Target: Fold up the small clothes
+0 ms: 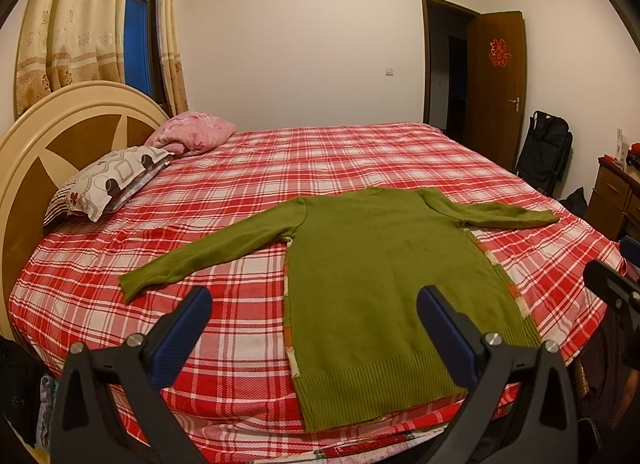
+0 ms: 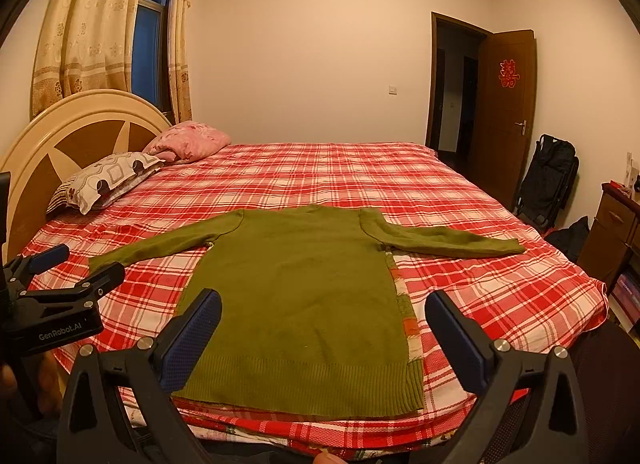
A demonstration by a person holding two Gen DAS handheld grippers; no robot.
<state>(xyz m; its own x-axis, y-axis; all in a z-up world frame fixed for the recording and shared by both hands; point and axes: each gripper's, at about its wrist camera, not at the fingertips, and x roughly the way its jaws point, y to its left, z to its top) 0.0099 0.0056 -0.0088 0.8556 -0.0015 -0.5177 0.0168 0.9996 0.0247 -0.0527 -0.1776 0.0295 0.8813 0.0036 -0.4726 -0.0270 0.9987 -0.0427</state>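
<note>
we see the green sweater (image 1: 384, 288) spread flat, sleeves out, on the red plaid bed (image 1: 248, 192); our left gripper (image 1: 314, 304) and right gripper (image 2: 322, 306) hover above its hem, jaws wide, holding nothing

My left gripper (image 1: 314, 306) and right gripper (image 2: 323, 310) hang spread above the near bed edge, nothing between them and the sweater (image 1: 372, 276). Plaid sheet (image 1: 320, 160) lies bare toward twelve; pillows (image 1: 116, 180) crowd ten o'clock.
</note>
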